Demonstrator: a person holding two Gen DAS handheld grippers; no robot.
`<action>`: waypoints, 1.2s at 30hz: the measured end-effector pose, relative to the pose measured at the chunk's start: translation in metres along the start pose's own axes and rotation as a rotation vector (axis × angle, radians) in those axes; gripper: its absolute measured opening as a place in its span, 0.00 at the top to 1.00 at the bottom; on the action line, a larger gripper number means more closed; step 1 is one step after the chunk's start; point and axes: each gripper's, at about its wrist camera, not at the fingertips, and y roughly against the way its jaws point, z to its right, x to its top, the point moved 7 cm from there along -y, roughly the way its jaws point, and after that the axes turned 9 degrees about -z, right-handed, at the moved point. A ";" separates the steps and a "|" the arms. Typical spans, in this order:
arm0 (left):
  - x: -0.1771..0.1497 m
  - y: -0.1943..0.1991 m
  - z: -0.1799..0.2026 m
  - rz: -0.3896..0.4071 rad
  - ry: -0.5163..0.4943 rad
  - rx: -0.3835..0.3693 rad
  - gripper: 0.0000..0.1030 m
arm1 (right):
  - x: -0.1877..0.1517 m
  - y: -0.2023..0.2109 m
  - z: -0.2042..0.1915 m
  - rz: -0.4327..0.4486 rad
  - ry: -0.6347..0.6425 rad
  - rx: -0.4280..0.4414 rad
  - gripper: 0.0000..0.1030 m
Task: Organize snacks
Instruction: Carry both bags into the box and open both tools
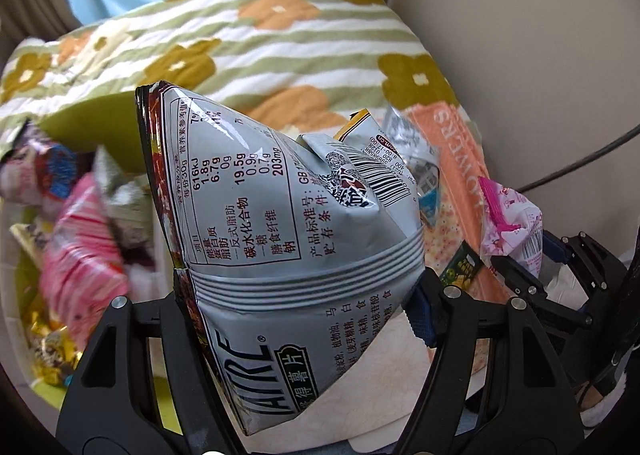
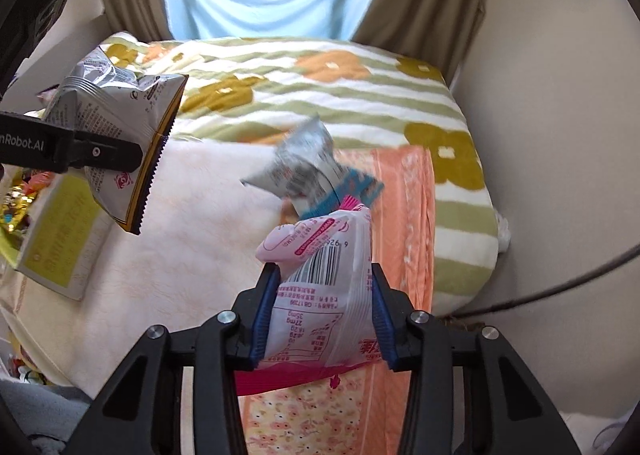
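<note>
Snack bags are held up over the bed: left gripper (image 1: 296, 315) squeezes the gray chip bag (image 1: 280, 207), right gripper (image 2: 324, 315) squeezes the pink packet (image 2: 320, 287), nearer the blurry blue packet (image 2: 312, 171).

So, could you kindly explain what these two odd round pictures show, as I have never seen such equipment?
No robot here: a person holds a two-finger gripper in each hand, and each gripper carries a fisheye camera looking along its fingers, hence the round, bent pictures. The left camera shows the left gripper clamped on a grey chip bag; the right gripper also shows at its right edge. The right camera shows the right gripper clamped on a pink-and-white snack packet. Beyond it a grey-and-blue packet is blurred; whether it rests on the cloth is unclear. Underneath lie a flowered blanket and a peach cloth. More snacks are piled at the left.
</note>
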 end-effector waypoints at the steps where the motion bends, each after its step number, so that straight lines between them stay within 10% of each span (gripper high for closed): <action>1: -0.002 0.010 -0.007 0.016 0.018 0.007 0.34 | 0.007 0.007 -0.006 0.018 0.022 0.011 0.61; 17: -0.071 0.126 -0.192 0.173 0.240 0.144 0.34 | 0.076 0.070 -0.181 0.191 0.230 0.247 0.61; 26: -0.091 0.112 -0.273 0.115 0.196 0.109 0.34 | 0.076 0.066 -0.270 0.136 0.174 0.290 0.61; 31: -0.084 0.093 -0.278 0.091 0.100 0.102 0.08 | 0.070 0.059 -0.285 0.100 0.108 0.253 0.61; 36: -0.089 0.089 -0.278 0.088 0.030 0.089 0.04 | 0.063 0.054 -0.296 0.068 0.069 0.216 0.61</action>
